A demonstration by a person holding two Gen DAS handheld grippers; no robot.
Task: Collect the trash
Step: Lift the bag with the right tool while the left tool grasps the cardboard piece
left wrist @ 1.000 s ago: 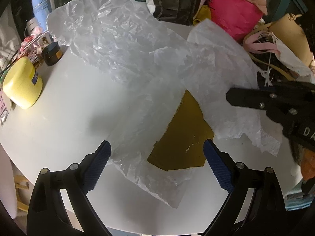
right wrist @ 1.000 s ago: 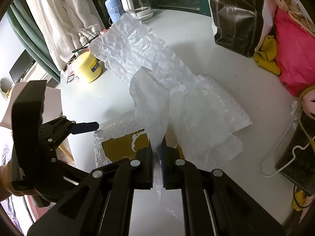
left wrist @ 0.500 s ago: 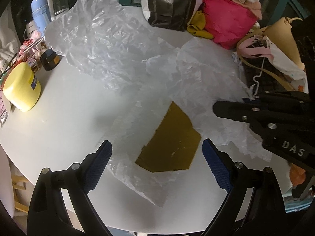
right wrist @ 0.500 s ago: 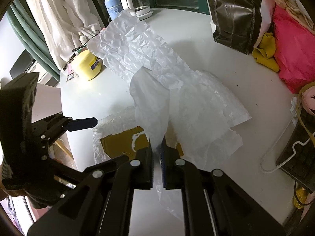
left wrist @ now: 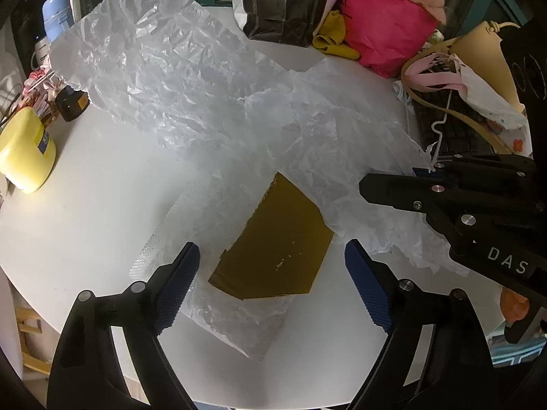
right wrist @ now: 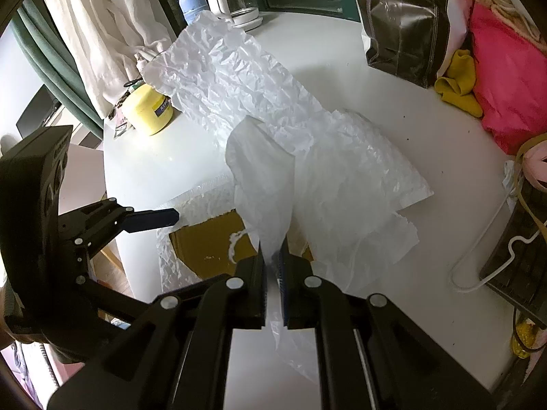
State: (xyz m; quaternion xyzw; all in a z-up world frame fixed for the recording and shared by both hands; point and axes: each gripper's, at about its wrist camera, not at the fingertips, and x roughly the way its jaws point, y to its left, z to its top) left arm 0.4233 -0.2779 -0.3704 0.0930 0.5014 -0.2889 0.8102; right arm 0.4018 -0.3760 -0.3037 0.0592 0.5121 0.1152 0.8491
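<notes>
While the right gripper (right wrist: 273, 273) keeps its fingers (right wrist: 254, 285) clamped together on a thin fold of the white plastic sheet (right wrist: 263, 184), lifting that fold off the desk (right wrist: 393, 109), the left gripper (left wrist: 271, 283) hangs above the near edge with its fingers (left wrist: 176, 290) wide apart — they have just been closing a little, and nothing is gripped between them. Below the left gripper lies a flat brown cardboard piece (left wrist: 277, 249), resting on a layer of bubble wrap (left wrist: 236, 324) and partly covered by the crumpled sheet, which spreads in a long wrinkled strip toward the far side of the desk. A yellow jar (left wrist: 25, 150) stands at the left edge, well apart from the trash; a black bag (left wrist: 280, 0) and a pink bag (left wrist: 386, 24) sit at the far side — clear of the sheet.
</notes>
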